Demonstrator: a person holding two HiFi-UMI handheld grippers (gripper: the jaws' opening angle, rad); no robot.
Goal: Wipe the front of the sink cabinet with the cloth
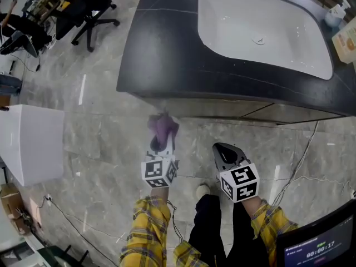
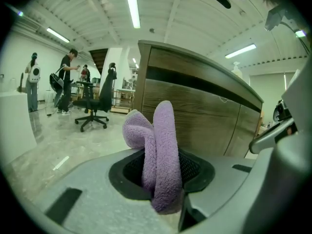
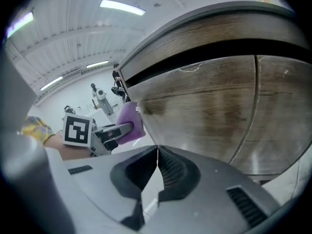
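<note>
A purple cloth is pinched between the jaws of the left gripper, with its folded end standing up out of them. It is held close to the wooden front of the sink cabinet; whether they touch cannot be made out. The right gripper is pressed together on nothing and is held beside the left, below the dark countertop and white sink.

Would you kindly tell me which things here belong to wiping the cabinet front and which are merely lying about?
For the job: purple cloth, clamped in the left tongs; wooden cabinet front; right tongs, shut and empty.
Lying about: office chair, floor cable, white block, screen.
</note>
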